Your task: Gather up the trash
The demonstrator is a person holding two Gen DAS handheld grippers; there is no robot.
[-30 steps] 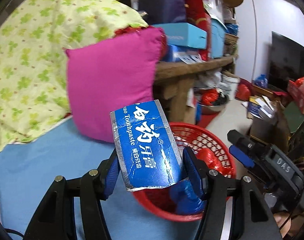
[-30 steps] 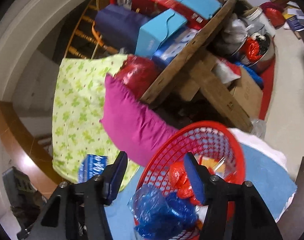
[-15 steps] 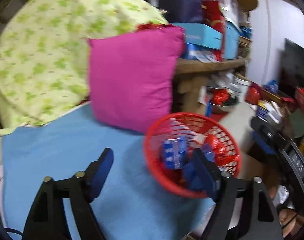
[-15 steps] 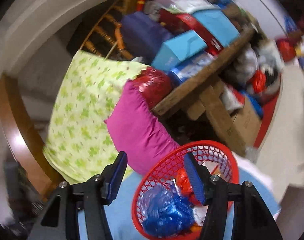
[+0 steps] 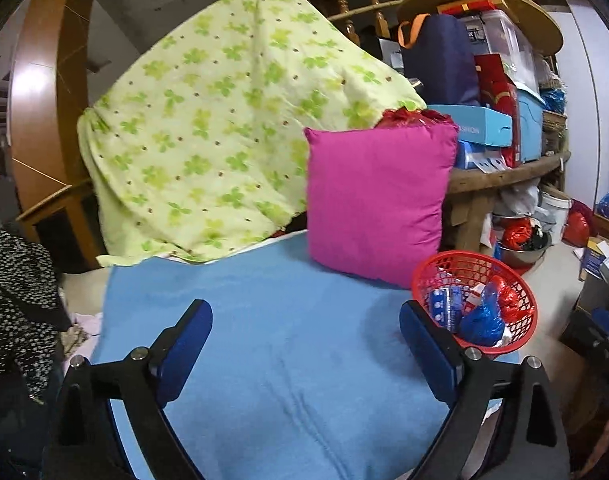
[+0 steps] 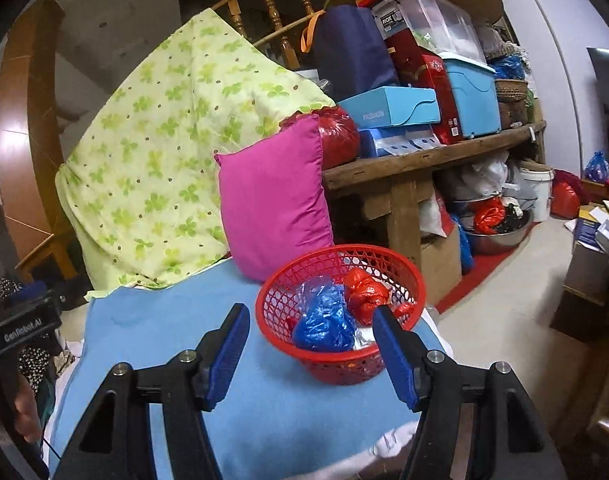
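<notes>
1. A blue blanket [image 5: 288, 344] fills the lower middle of both views.
2. A pink cushion [image 5: 378, 204] leans upright behind it.
3. The red basket [image 6: 340, 312] at centre right holds crumpled blue bag [image 6: 324, 320], red bag [image 6: 364, 290] and toothpaste box [image 5: 446, 302].
4. Left tongs [image 5: 306, 340] are opening wide, empty.
5. Right tongs [image 6: 310, 344] are opening, empty.

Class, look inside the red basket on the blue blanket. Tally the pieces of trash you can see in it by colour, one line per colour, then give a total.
In the red basket:
Blue crumpled plastic bag: 1
Red crumpled plastic bag: 1
Blue toothpaste box: 1
Total clearly seen: 3. A silvery scrap and some white bits lie underneath, too hidden to count.
</notes>
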